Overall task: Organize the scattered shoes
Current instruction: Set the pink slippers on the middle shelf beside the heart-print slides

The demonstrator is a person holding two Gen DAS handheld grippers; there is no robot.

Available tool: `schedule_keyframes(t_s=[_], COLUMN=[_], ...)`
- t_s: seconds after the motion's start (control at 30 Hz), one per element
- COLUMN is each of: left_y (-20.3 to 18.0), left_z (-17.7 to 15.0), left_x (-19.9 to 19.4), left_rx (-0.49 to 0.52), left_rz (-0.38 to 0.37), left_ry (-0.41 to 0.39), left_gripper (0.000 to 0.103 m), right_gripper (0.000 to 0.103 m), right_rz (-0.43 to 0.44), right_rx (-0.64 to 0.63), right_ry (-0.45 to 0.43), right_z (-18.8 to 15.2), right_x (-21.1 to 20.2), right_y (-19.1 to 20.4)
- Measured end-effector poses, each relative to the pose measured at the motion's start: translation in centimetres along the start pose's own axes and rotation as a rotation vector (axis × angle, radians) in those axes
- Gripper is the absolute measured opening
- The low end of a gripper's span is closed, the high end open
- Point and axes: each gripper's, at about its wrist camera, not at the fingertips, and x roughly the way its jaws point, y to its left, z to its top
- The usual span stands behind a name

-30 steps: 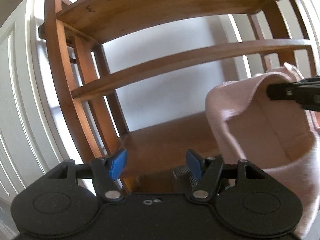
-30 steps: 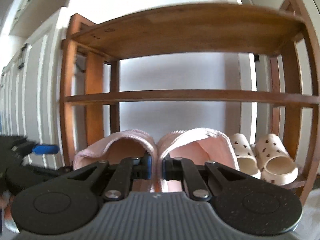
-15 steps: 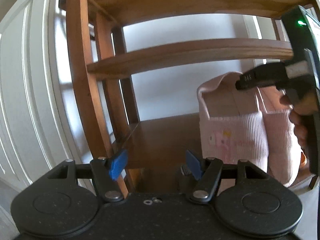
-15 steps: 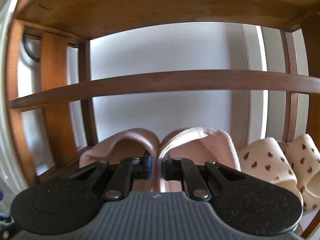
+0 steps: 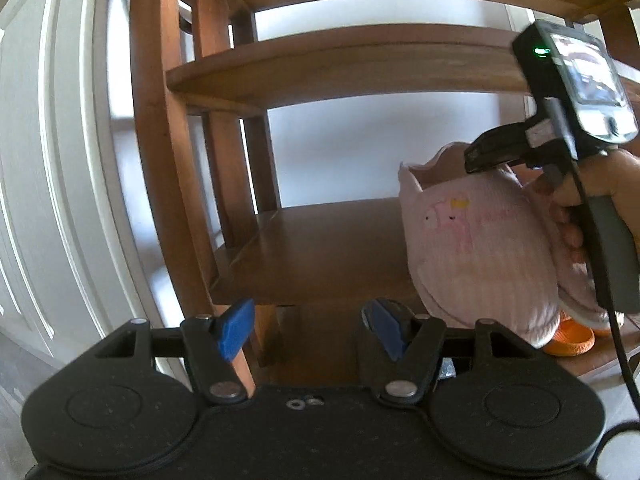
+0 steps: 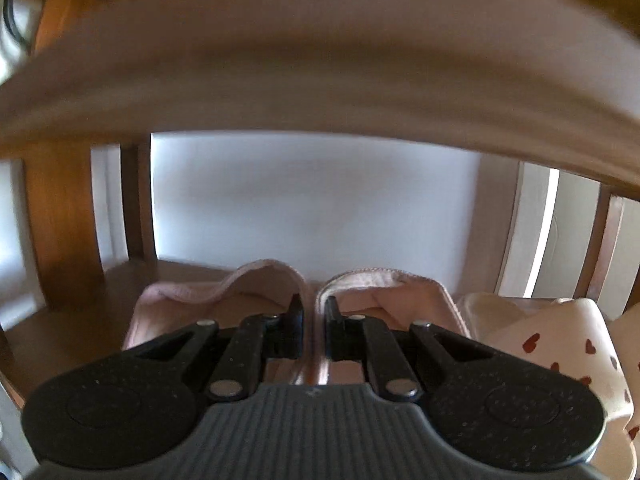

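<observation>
1. We hold the pink slippers [image 6: 304, 300] as a pair in the right gripper [image 6: 314, 312]. Its jaws pinch the two inner walls together, one slipper on each side.
2. We have the pair over the lower shelf [image 5: 320, 252] of the wooden rack [image 5: 160, 160], toes pointing inward. Whether the soles already rest on the board, we cannot tell.
3. The left gripper [image 5: 312, 332] stands wide and holds nothing. It hangs in front of the rack's left post.
4. Already stored: cream slippers with red hearts [image 6: 560, 352] sit on the same shelf, just beside the pink pair on the right.
5. Left to do, in our judgement: set the pink pair down and release it. An orange shoe [image 5: 568, 340] shows below the pair; whether it is stored or loose, we cannot tell.
6. Obstructions: the middle shelf [image 6: 320, 72] passes close above the right gripper, so headroom is tight. The shelf space left of the pink pair is bare.
</observation>
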Motion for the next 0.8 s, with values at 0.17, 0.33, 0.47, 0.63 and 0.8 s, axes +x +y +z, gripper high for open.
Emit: schedule_keyframes(t_s=[0.17, 0.33, 0.47, 0.63, 0.8], left_y=[-0.7, -0.8, -0.8, -1.6, -2.9], left_z=[-0.5, -0.6, -0.3, -0.5, -0.8], left_x=[-0.8, -1.3, -1.1, -1.6, -2.3], left_rx=[-0.001, -0.001, -0.012, -0.002, 0.017], left_rz=[-0.02, -0.034, -0.051, -0.081, -0.161], left_ry=[0.001, -0.01, 0.0, 0.0, 0.004], left_gripper=[0.065, 0.065, 0.065, 0.065, 0.065], right_gripper=[0.018, 0.025, 0.038, 0.038, 0.036], right_rz=[-0.023, -0.029, -0.027, 0.008, 0.061], right_rx=[-0.034, -0.015, -0.029, -0.043, -0.005], right_ry=[0.059, -0.02, -0.126, -0.164, -0.146], right_z=[0.5, 0.4, 1.1, 0.3, -2.7], right_x=[0.8, -1.0, -3.1, -6.8, -11.2], right_y=[0.4, 0.0, -0.1, -1.0, -3.2])
